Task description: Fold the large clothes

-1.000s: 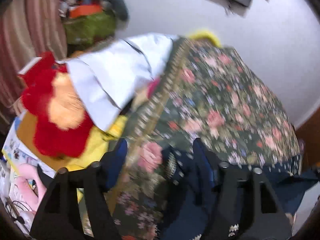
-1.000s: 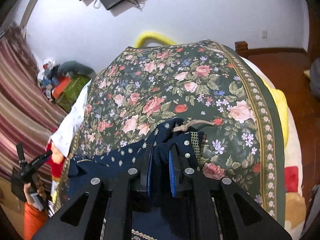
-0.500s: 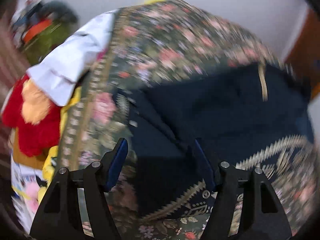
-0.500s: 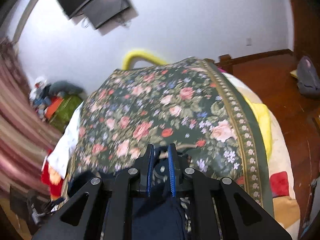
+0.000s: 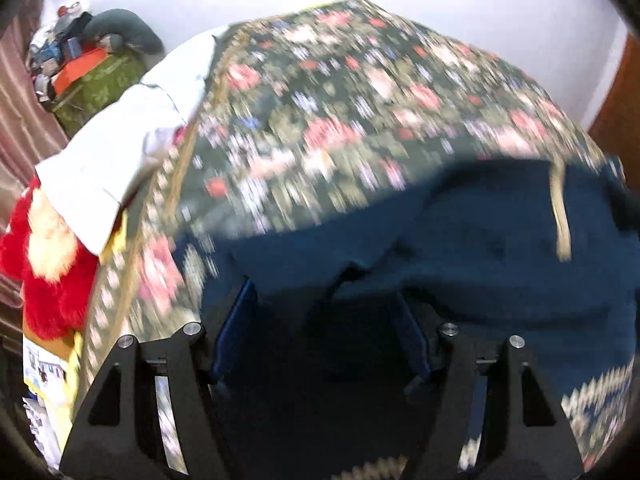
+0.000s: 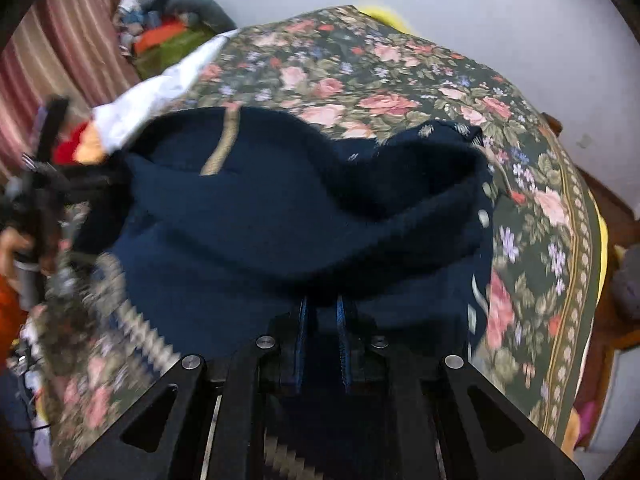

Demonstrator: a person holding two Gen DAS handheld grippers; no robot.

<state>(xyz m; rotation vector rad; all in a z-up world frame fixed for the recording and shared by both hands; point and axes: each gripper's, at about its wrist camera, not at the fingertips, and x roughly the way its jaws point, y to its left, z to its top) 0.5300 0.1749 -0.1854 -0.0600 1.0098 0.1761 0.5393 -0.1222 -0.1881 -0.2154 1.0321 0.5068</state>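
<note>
A dark navy garment (image 5: 480, 240) with a pale patterned hem and a tan drawstring (image 5: 560, 208) hangs just above the floral bedspread (image 5: 340, 100). My left gripper (image 5: 322, 292) stands open, its jaws wide apart, and the navy cloth drapes over its fingertips and hides them. In the right wrist view my right gripper (image 6: 320, 302) is shut on a thick fold of the garment (image 6: 260, 220), which bulges forward over the bedspread (image 6: 360, 72). The left gripper (image 6: 44, 168) shows blurred at the garment's left edge, with a hand below it.
A white cloth (image 5: 132, 132) lies on the bed's left edge beside a red and orange plush toy (image 5: 52, 280). A green bag with piled clutter (image 5: 100, 76) stands by the striped curtain. A wooden floor (image 6: 616, 208) lies to the bed's right, and a white wall stands behind it.
Both grippers dropped lower and rolled. The right gripper carried the navy fold forward, so the garment now spreads wide between the two grippers and covers the left fingertips.
</note>
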